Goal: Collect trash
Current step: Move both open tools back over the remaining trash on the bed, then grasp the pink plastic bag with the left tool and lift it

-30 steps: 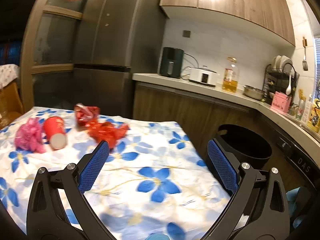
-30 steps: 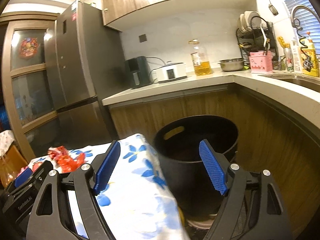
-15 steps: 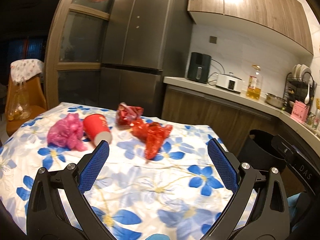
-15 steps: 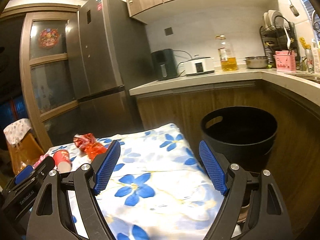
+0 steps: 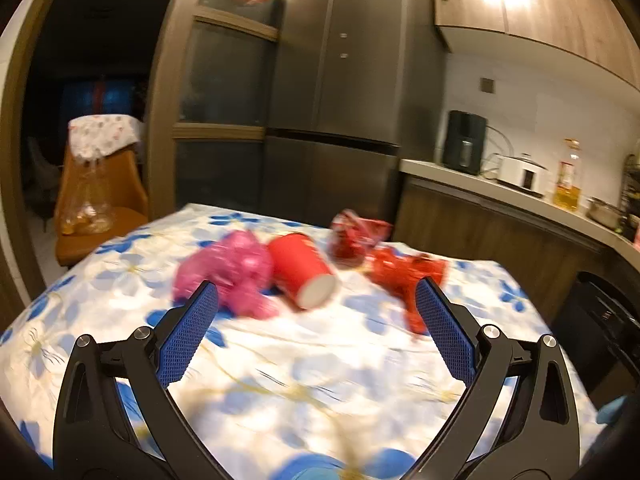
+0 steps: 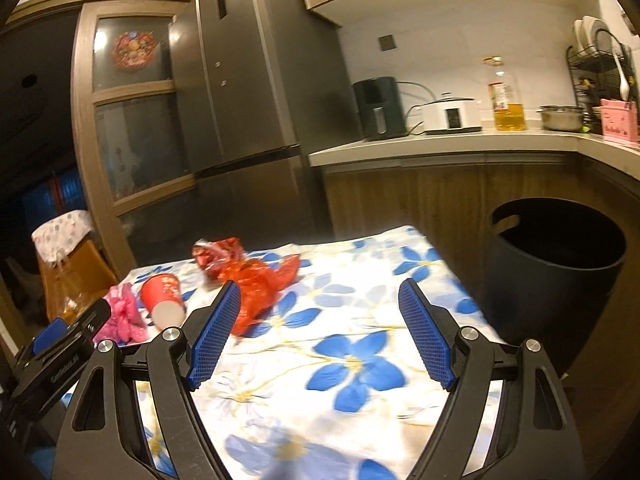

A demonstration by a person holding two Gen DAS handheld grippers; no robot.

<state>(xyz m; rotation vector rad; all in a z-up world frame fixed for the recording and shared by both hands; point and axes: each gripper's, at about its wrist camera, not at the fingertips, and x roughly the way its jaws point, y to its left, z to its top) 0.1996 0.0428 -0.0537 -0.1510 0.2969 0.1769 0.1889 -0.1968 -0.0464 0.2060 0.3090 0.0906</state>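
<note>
Left wrist view shows the left gripper [image 5: 316, 312] spread wide and empty above a table covered by a white tablecloth with blue flowers [image 5: 304, 380]. Ahead of its blue pads lies the trash: a crumpled pink plastic bag [image 5: 230, 270], touching it a red paper cup [image 5: 302, 274] tipped on its side with its white base toward the camera, then a red snack wrapper [image 5: 354, 236] farther back and a crumpled red plastic bag [image 5: 404, 276] on the right. Right wrist view has the right gripper [image 6: 320, 316] likewise wide apart and holding nothing, over the same cloth. A black trash bin [image 6: 556, 276] stands on the floor just beside the table's right edge, below the kitchen counter [image 6: 440, 146].
</note>
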